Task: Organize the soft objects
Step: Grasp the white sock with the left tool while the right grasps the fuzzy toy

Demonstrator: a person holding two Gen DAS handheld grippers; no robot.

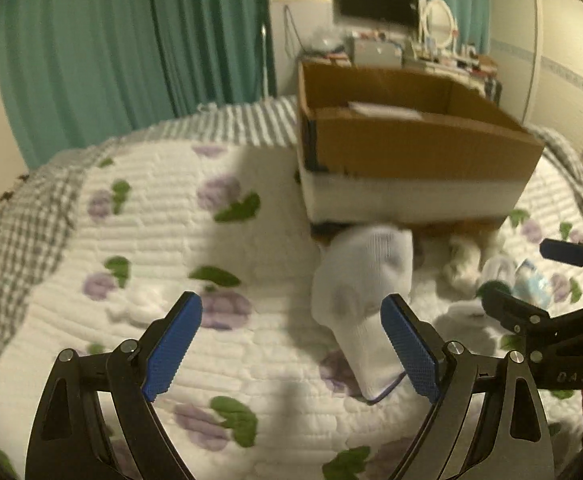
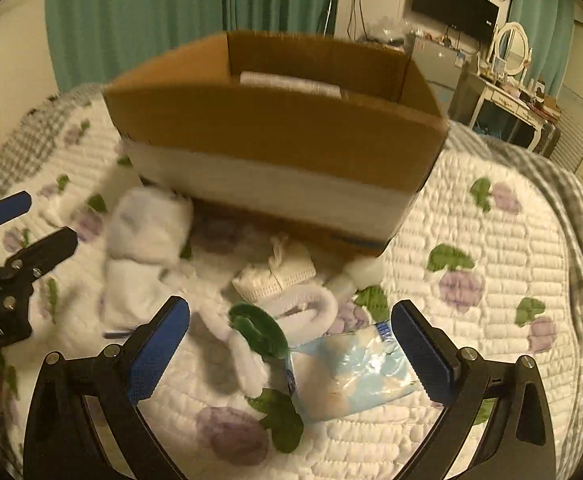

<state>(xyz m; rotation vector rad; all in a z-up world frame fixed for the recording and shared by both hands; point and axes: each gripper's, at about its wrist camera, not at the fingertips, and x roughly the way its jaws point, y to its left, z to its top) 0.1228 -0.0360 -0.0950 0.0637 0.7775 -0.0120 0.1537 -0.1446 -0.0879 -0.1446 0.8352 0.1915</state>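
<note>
A white sock (image 1: 361, 292) lies on the flowered quilt in front of an open cardboard box (image 1: 407, 148). My left gripper (image 1: 291, 344) is open, with the sock just beyond and beside its right finger. In the right wrist view the same sock (image 2: 143, 248) lies at left, the box (image 2: 275, 140) stands behind. A white fluffy item with a green part (image 2: 259, 328), a folded knit cloth (image 2: 275, 276) and a light blue plastic packet (image 2: 355, 368) lie between and beyond the fingers of my open right gripper (image 2: 291, 352).
The quilt (image 1: 195, 248) covers a bed with a checked border. Green curtains (image 1: 131, 48) hang behind. A dresser with a mirror (image 2: 511, 76) and a wall TV (image 2: 455, 8) stand at the far right. The other gripper shows at each view's edge (image 1: 551, 320).
</note>
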